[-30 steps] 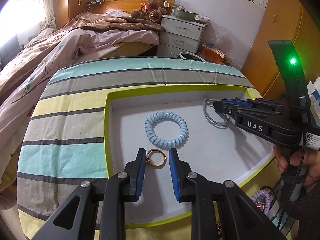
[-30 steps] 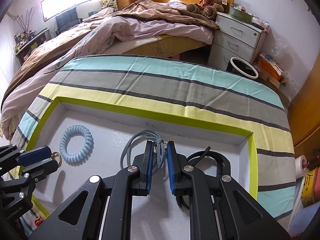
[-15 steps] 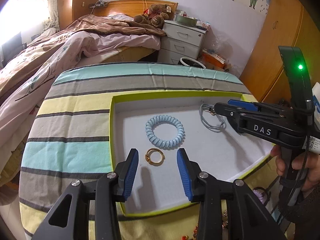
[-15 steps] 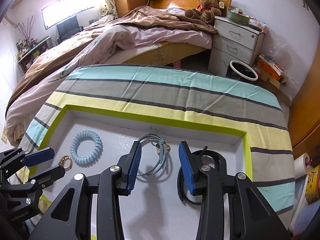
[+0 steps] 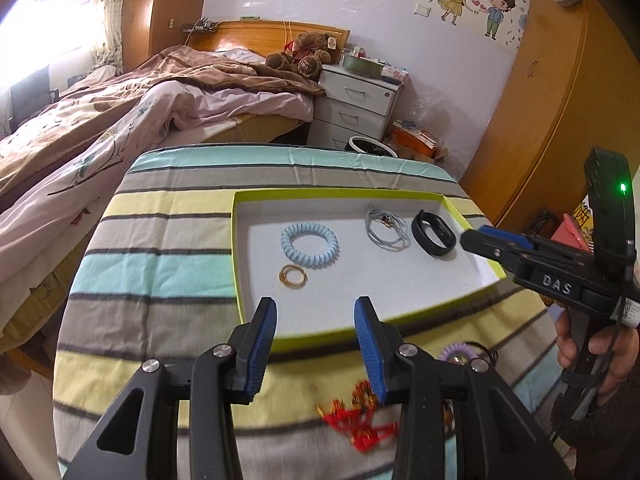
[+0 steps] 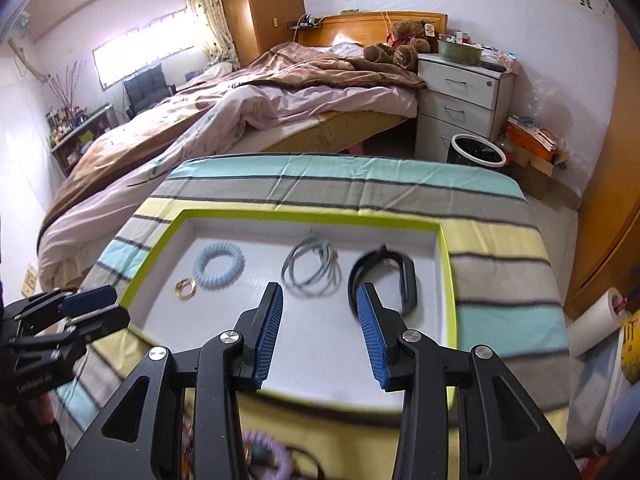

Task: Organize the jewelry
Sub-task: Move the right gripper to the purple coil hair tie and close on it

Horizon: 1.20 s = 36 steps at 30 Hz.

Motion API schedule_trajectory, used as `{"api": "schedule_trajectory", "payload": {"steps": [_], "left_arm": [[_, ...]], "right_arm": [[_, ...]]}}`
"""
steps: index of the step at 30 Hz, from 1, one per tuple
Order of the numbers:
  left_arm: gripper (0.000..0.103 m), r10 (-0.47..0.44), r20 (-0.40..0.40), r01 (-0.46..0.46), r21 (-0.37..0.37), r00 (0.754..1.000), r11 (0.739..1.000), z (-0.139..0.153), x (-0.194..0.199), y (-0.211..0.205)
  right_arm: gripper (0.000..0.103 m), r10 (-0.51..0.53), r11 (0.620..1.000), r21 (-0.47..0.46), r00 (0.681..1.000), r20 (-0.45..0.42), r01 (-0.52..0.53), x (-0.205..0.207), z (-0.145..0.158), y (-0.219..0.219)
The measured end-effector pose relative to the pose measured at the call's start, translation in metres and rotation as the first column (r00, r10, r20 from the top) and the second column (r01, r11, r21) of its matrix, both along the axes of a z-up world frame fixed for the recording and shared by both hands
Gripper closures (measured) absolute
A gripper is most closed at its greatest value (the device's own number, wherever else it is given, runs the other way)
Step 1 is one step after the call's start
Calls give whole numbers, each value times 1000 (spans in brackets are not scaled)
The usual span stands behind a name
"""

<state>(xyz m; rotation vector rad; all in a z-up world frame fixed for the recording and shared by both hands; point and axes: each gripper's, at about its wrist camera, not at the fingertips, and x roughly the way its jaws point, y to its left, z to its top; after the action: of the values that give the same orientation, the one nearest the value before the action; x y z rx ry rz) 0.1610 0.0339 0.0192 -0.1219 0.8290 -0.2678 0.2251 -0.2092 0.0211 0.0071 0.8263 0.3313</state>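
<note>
A white tray with a lime-green rim (image 5: 332, 336) (image 6: 446, 276) lies on the striped cloth. In it lie a pale blue spiral band (image 5: 309, 245) (image 6: 219, 265), a gold ring (image 5: 293, 276) (image 6: 185, 289), a grey cord necklace (image 5: 386, 232) (image 6: 312, 266) and a black wristband (image 5: 434, 231) (image 6: 404, 280). My left gripper (image 5: 316, 344) is open and empty, above the tray's near rim. My right gripper (image 6: 320, 330) is open and empty too, over the tray's near part; it also shows in the left wrist view (image 5: 476, 240). A purple spiral band (image 5: 458, 354) (image 6: 264, 454) and a red-and-gold bracelet (image 5: 360, 416) lie on the cloth near me.
The striped cloth (image 5: 160, 264) covers a small table. Behind it stand a bed (image 5: 120, 112), a white drawer chest (image 5: 354, 100) and a bin (image 6: 478, 154). A wooden wardrobe (image 5: 560, 120) is at the right. A hand (image 5: 600, 344) holds the right gripper's handle.
Both grippers opened, leaving the gold ring and the grey necklace lying in the tray, then drew back and up toward me. The purple band and red bracelet have come into view.
</note>
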Motion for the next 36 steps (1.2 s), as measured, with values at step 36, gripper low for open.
{"api": "schedule_trajectory", "payload": {"steps": [36], "left_arm": [[62, -20, -63, 16, -53, 998, 998, -29, -69, 10]], "right_arm": [[74, 42, 999, 3, 991, -129, -42, -79, -52, 5]]}}
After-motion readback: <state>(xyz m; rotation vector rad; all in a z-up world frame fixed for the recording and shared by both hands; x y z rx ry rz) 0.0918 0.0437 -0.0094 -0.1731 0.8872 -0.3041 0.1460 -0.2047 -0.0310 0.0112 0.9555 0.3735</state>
